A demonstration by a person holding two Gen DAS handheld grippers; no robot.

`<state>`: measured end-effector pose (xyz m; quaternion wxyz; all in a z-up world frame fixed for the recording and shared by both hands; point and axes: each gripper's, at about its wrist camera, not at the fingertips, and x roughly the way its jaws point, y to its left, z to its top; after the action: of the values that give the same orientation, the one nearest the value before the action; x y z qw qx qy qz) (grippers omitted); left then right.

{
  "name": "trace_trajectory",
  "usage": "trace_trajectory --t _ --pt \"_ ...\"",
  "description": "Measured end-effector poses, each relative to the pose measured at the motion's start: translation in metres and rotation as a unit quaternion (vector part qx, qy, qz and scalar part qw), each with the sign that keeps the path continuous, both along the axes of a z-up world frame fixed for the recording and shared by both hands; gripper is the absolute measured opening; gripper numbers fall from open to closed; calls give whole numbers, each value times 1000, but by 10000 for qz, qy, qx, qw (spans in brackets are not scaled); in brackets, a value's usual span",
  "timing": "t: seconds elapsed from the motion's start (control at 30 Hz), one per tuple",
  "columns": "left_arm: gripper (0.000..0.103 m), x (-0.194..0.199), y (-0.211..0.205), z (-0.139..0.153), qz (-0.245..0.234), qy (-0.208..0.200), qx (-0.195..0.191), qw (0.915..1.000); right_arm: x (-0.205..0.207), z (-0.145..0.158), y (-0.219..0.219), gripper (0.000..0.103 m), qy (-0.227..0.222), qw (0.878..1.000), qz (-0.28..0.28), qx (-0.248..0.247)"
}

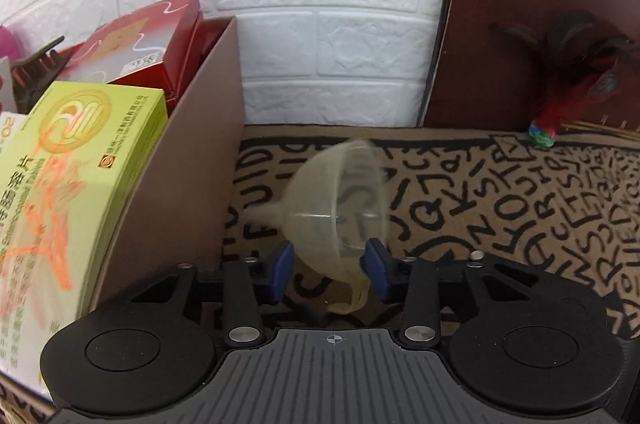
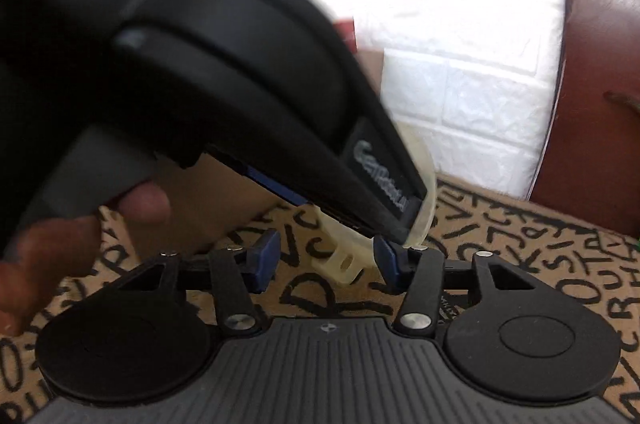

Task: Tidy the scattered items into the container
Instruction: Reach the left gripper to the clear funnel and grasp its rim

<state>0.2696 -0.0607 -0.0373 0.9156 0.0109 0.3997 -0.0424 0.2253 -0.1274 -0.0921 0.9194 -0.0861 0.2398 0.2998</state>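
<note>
1. Left gripper [image 1: 327,270] has the clear funnel [image 1: 340,192] pinched between its blue pads
2. Brown container [image 1: 192,164] sits at nine o'clock of the funnel
3. Right gripper [image 2: 326,260] gapes wide, empty

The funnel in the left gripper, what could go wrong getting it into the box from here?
1. The clear funnel sits between the left gripper's blue pads near its rim and looks blurred, so it may slip or swing loose.
2. The brown box already holds a green carton and red boxes, leaving little room.
3. The right gripper hangs close beneath and could bump it.
</note>
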Motion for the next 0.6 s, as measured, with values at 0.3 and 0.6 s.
trace_trajectory --t 0.3,0.6 --pt "12 -25 2 2 -505 220 -400 9977 -34 3 -4 29 -60 9994 -281 -195" --pt "12 -92 -3 62 -854 -459 -527 9939 -101 58 -9 29 -401 9971 -614 -202"
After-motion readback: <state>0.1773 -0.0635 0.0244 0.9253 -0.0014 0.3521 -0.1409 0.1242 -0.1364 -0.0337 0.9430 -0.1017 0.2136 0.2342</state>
